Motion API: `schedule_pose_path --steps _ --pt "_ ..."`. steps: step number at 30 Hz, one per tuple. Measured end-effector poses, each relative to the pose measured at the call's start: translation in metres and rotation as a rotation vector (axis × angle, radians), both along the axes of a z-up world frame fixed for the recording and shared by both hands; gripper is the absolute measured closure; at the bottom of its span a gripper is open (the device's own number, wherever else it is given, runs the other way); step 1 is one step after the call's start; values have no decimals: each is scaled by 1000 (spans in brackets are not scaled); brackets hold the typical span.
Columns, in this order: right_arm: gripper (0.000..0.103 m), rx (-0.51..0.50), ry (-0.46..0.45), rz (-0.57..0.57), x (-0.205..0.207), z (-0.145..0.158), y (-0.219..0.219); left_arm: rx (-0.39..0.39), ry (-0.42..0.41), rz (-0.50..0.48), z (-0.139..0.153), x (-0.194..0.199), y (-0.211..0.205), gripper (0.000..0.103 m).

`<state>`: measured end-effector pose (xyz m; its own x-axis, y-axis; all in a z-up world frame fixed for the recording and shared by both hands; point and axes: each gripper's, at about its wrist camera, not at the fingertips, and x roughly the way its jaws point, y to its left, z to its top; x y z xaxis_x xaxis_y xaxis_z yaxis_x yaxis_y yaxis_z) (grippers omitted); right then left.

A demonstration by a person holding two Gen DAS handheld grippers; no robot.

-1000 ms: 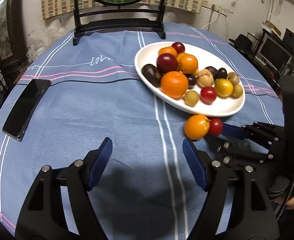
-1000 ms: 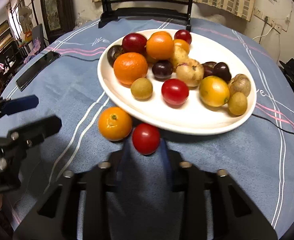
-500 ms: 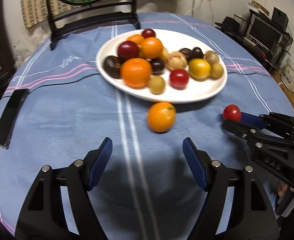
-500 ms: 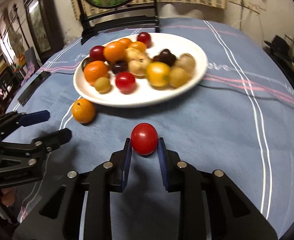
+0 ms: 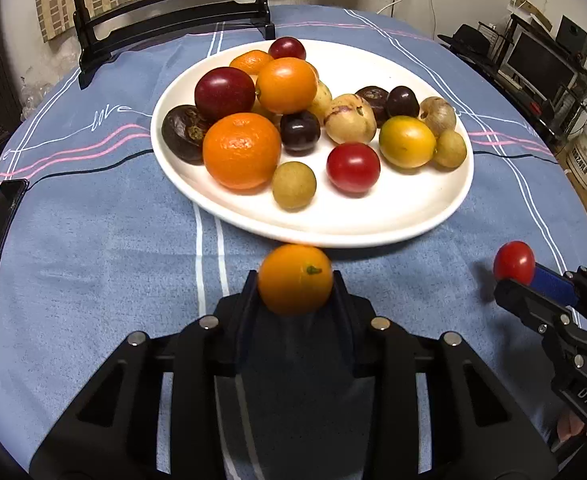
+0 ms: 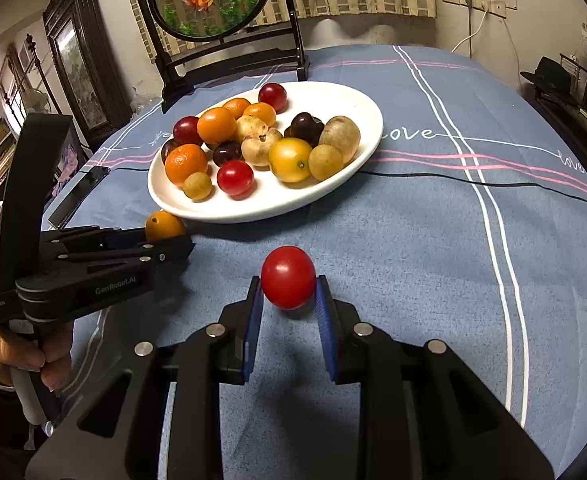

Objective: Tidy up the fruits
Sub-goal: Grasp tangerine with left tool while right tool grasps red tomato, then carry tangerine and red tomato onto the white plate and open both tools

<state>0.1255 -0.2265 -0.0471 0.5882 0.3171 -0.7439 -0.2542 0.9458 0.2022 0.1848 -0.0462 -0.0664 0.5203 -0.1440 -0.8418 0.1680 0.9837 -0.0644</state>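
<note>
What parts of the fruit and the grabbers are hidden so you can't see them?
- Left wrist view: the orange hides the left gripper pads' contact as its jaws close.
- Same view: the right gripper is cut off by the edge; the tomato hides its tips.
- Right wrist view: piled fruits on the plate hide one another.

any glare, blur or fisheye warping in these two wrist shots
Left wrist view: sharp, with small highlights on the red tomato and white plate; the tablecloth bulges and the corners go black. Right wrist view: also sharp, glare spot on the held tomato, soft shadow beneath it, stripes curving towards the edges.
</note>
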Motion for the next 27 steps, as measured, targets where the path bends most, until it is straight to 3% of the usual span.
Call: schedule_pose_path --steps 6,14,20,27 --pt "76 -7 -9 4 -1 5 4 -15 -3 -9 5 -9 4 68" --pt "76 -1 -52 19 -2 23 13 -35 -94 -26 44 -24 11 68" --pt "76 -3 -111 37 11 48 21 -26 -148 -52 68 -12 0 68" --pt "76 -16 -140 38 48 61 29 -29 -121 -28 63 21 -7 68"
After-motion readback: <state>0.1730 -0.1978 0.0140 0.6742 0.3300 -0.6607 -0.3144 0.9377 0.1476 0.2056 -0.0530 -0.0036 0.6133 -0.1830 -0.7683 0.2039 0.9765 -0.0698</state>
